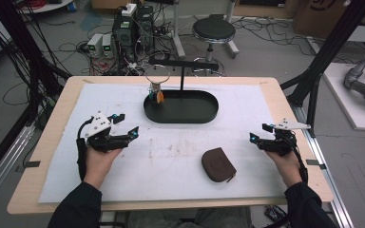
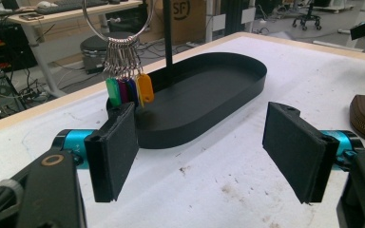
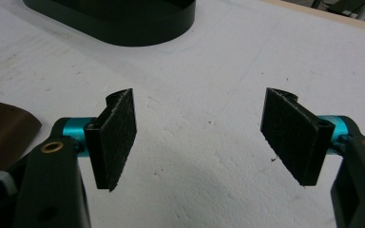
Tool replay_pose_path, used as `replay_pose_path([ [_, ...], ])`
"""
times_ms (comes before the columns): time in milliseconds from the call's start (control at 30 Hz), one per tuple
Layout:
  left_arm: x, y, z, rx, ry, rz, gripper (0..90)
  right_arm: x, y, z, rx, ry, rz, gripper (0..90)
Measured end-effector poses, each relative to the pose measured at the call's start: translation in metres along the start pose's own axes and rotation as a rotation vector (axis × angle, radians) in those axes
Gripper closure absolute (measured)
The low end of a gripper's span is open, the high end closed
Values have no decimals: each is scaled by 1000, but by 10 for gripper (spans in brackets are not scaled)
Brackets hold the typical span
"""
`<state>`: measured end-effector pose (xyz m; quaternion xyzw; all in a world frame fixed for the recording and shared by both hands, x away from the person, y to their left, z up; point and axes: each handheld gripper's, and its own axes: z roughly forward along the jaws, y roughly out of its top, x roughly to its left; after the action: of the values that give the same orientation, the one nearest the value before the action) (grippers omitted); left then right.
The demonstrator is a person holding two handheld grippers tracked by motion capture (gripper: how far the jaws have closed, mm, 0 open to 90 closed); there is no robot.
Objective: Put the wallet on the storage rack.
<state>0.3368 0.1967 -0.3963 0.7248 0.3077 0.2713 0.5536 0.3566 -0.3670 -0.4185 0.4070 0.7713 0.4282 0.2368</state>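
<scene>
While both tools sit wide open and empty, aim the left tool [image 1: 126, 124] square at the key ring [image 2: 118, 19] — go slow. Right tool [image 1: 260, 132] can take the brown pouch [image 1: 217, 164].

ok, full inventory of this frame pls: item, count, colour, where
tray: 1, black, oval, far middle of the table
stand post: 1, black, upright in the tray, crossbar on top
key ring: 1, silver, hangs over the tray's left end
key tags: several; green, purple, blue and orange; hang from the key ring
pouch: 1, brown, zipped, on the mat near the right hand
mat: 1, white, stained, covers the table
table: 1, light wood
stool: 1, black, on the floor behind the table
left gripper: 1, black with teal, open, holds nothing, near the tray's left end
right gripper: 1, black with teal, open, holds nothing, right of the pouch
</scene>
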Motion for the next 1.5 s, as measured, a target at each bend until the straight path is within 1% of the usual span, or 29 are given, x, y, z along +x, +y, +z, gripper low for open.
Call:
replay_pose_path([
  [133, -1, 0, 2, 8, -4, 2, 274, 1, 0, -3, -13, 6, -2, 284],
  [300, -2, -1, 3, 10, -14, 0, 274, 4, 1, -3, -10, 7, -3, 284],
  [433, -3, -3, 5, 23, -15, -6, 274, 6, 2, -3, -19, 21, -4, 284],
  [533, -4, -3, 6, 23, -8, -2, 274, 13, 3, -6, -26, 42, -12, 285],
  [667, -4, -3, 7, 24, 5, -2, 275, 24, 4, -10, -33, 84, -21, 285],
  [767, -2, -3, 9, 20, 13, -11, 274, 32, 4, -9, -31, 113, -29, 285],
  [867, -1, -4, 9, 16, 16, -17, 274, 39, 4, -7, -19, 145, -35, 294],
  [900, -1, -4, 10, 15, 15, -17, 274, 42, 5, -6, -16, 156, -34, 313],
  [933, -1, -4, 10, 15, 14, -18, 275, 45, 5, -5, -12, 172, -49, 346],
  [1033, -1, -4, 12, 21, 9, -16, 275, 55, 7, 2, 1, 205, -69, 356],
  [1133, -3, -4, 12, 27, 4, -7, 280, 62, 8, 11, 27, 235, -85, 392],
  [1200, -4, -4, 11, 28, 1, -6, 280, 67, 9, 16, 50, 242, -78, 414],
  [1267, -4, -3, 11, 26, 0, -5, 281, 73, 10, 18, 57, 259, -69, 422],
  [1367, -3, -4, 11, 27, 1, -6, 280, 79, 11, 16, 58, 257, -75, 436],
  [1433, -3, -4, 12, 17, 3, -10, 281, 81, 10, 14, 66, 253, -61, 435],
  [1500, -2, -3, 13, 16, 3, -8, 281, 81, 8, 10, 66, 248, -62, 434],
])
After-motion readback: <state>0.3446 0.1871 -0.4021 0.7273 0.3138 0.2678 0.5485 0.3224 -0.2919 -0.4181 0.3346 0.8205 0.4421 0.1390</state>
